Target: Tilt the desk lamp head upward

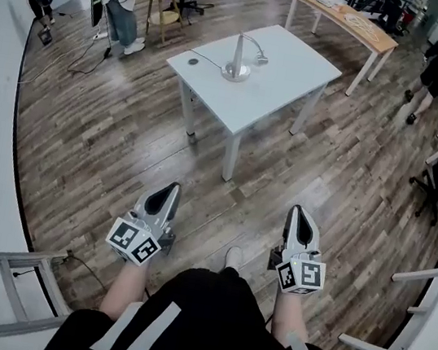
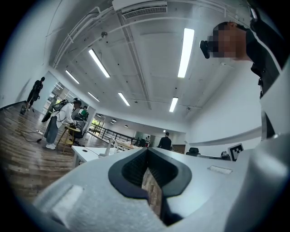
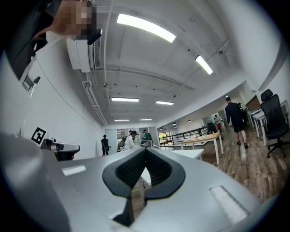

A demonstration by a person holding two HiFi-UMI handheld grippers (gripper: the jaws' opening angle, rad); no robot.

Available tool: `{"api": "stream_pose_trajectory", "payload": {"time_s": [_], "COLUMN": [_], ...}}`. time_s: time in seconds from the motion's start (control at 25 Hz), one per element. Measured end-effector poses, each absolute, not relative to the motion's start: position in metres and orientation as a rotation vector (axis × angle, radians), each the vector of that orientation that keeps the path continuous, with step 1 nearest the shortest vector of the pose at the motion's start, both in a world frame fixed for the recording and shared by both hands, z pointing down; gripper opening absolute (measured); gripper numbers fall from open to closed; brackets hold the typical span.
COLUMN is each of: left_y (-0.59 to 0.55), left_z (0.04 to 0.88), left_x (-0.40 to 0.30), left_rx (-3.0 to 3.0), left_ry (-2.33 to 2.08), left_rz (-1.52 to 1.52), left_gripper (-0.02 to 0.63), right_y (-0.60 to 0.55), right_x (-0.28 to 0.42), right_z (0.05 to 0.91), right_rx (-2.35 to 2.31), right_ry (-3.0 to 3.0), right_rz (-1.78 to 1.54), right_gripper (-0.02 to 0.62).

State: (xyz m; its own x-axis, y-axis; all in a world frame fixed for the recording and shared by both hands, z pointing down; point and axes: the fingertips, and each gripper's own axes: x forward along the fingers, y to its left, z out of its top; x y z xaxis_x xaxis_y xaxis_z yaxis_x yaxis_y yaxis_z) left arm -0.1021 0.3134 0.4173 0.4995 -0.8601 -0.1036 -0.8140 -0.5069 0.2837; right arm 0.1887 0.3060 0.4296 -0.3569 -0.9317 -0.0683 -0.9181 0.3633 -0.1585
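Grey tongs (image 1: 172, 189), black grey-striped shorts (image 1: 205, 312)

- I'm seeing the small desk lamp with a silver metal stem and round base (image 1: 236, 69) shining glossy.
- The square white table (image 1: 292, 75) under it is showing a smooth, matt top.
- The brown plank floor (image 1: 108, 144) is showing wood grain with a faint sheen.
- I'm reading the left gripper (image 1: 169, 191) and right gripper (image 1: 299, 214) as matt grey plastic shells, and ribbed black pads (image 2: 132, 171) are lining the jaws.
- The long pale table (image 1: 350, 22) is showing a light wooden top.
- The person's black cloth shorts (image 1: 205, 316) are looking matt.
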Motion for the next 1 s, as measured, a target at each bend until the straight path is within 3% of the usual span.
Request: {"api": "stream_pose_trajectory", "payload": {"time_s": [1.0], "left_y": [0.172], "left_z": [0.416], "left_x": [-0.031], "left_rx": [2.465], "left_ry": [-1.648], "left_rz": [-0.35], "left_gripper": [0.003], "right_y": [0.13], "right_x": [0.26], "right_z": [0.44], "right_rx": [-1.533], "right_ry": [2.547], "right_rz": [-0.226], "right_gripper": [0.002]}}
